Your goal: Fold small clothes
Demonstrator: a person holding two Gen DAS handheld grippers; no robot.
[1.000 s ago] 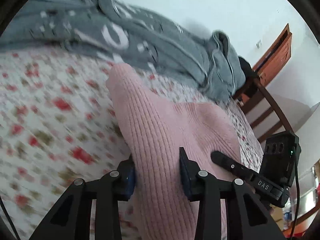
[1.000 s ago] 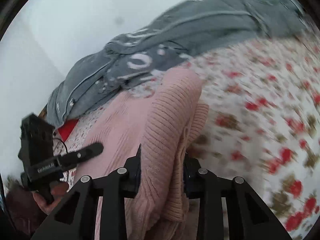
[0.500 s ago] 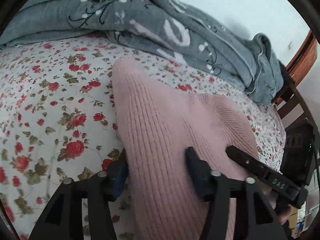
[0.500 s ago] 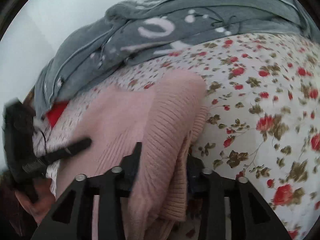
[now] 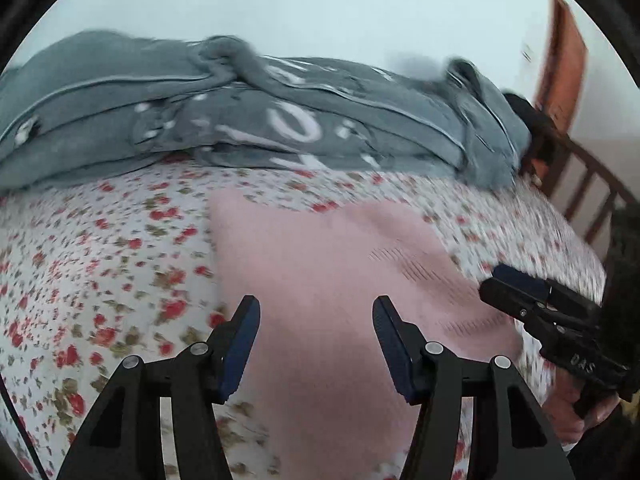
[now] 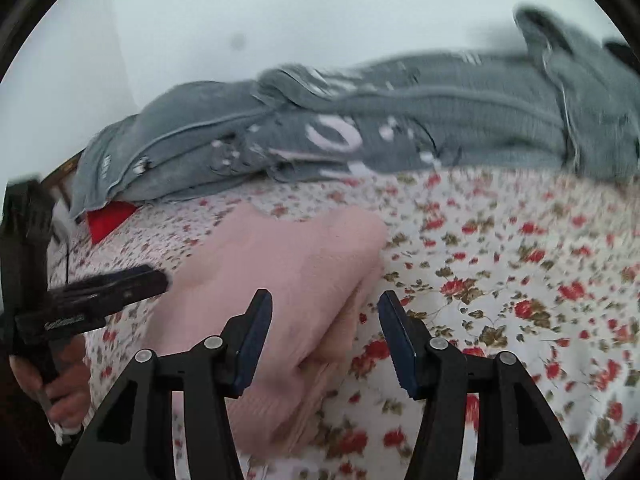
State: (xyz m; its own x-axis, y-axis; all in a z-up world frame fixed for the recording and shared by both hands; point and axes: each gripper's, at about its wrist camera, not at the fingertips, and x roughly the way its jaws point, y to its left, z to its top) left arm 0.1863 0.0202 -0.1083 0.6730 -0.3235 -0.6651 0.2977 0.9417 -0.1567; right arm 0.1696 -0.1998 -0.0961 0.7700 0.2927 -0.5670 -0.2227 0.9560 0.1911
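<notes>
A bedroom in a home — a bed with a flowery sheet (image 5: 100, 264), a crumpled grey blanket (image 5: 280, 120) by the white wall (image 5: 320, 8), and a wooden door (image 5: 566, 52).

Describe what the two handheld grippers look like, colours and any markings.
Both are matte black plastic. The left gripper and right gripper each have two angular fingers with triangular cut-outs, silver screw heads, and dark blue pads inside the tips. The right gripper carries white lettering on its body; the left's body has blurred white print and a thin black cable.
</notes>
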